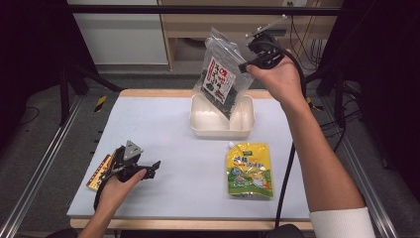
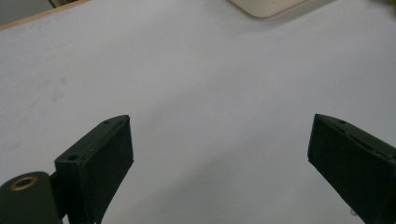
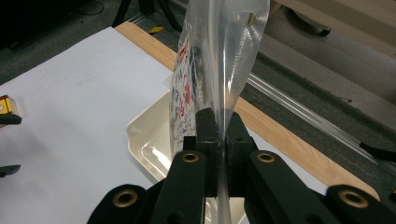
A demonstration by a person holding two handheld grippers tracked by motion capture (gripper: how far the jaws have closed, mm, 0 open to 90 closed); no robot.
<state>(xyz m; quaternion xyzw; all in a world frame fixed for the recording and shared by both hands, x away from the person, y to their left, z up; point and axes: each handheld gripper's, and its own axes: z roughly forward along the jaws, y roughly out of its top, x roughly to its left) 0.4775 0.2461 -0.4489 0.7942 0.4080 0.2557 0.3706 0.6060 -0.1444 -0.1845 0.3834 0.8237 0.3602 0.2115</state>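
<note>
A clear plastic bag (image 1: 220, 79) with a red, white and dark printed label hangs tilted above the cream tray (image 1: 198, 130) at the back of the table. My right gripper (image 1: 245, 64) is raised and shut on the bag's upper edge. In the right gripper view the two jaws (image 3: 219, 126) pinch the clear film of the bag (image 3: 219, 56) over the tray (image 3: 144, 135). My left gripper (image 1: 154, 168) rests low at the front left of the white table, jaws open and pointing right. In the left gripper view its jaws (image 2: 219, 158) stand wide with bare table between them.
A yellow spouted pouch (image 1: 249, 170) lies flat in front of the tray. An orange and red packet (image 1: 99, 171) lies under the left hand near the table's left edge. Metal rails run along both sides of the table. The tray's corner (image 2: 266, 7) shows far ahead of the left gripper.
</note>
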